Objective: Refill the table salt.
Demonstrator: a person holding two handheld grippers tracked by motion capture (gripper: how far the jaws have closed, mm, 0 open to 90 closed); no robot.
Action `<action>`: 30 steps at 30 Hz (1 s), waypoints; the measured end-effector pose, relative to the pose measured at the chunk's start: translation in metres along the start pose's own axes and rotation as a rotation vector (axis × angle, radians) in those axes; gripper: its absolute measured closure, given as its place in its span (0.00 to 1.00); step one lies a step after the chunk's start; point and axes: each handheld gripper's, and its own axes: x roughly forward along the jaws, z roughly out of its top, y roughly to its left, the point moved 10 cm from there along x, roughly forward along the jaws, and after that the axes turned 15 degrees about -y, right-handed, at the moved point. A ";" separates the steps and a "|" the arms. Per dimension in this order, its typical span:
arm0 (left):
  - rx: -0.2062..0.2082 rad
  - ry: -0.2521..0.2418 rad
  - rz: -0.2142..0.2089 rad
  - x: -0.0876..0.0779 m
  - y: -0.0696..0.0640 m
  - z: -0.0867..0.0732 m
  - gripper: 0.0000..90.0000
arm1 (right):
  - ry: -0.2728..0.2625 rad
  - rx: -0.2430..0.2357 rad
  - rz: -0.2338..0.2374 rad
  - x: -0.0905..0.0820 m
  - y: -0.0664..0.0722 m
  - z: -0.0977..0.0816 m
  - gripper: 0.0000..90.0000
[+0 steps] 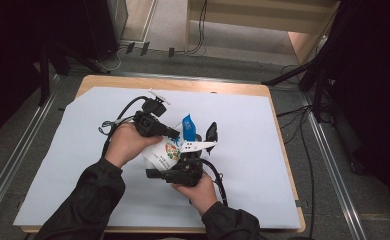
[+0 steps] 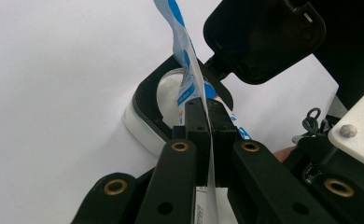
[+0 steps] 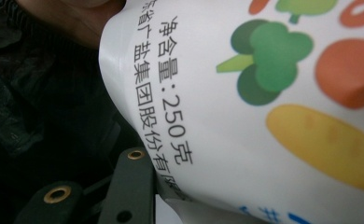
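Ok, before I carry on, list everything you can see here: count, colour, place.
Bag: one, white with printed vegetables and a blue top, mid-table, between both grippers.
Container: one, white with a black rim, under the bag top; its hinged black lid stands open.
Sheet: one, white, covering the table.
Table: one, wood.
Cables: several, black, on the floor.
Left gripper: black, shut on the bag's top.
Right gripper: black, at the bag's lower part.
Hands: two, dark sleeves.

One printed pouch (image 1: 169, 150); one black-rimmed container (image 2: 147, 100); two grippers, left (image 1: 175, 133) and right (image 1: 153, 173)
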 end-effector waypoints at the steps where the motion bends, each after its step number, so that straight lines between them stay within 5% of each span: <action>1: 0.000 0.000 0.000 0.000 0.000 0.000 1.00 | 0.001 0.003 0.003 0.000 0.000 0.000 0.75; 19: -0.043 -0.019 -0.066 0.001 -0.007 0.000 0.87 | -0.022 0.007 0.017 -0.002 0.002 0.005 0.75; 30: -0.035 -0.029 -0.044 0.000 -0.008 0.002 0.90 | -0.027 0.014 0.010 -0.004 0.002 0.008 0.75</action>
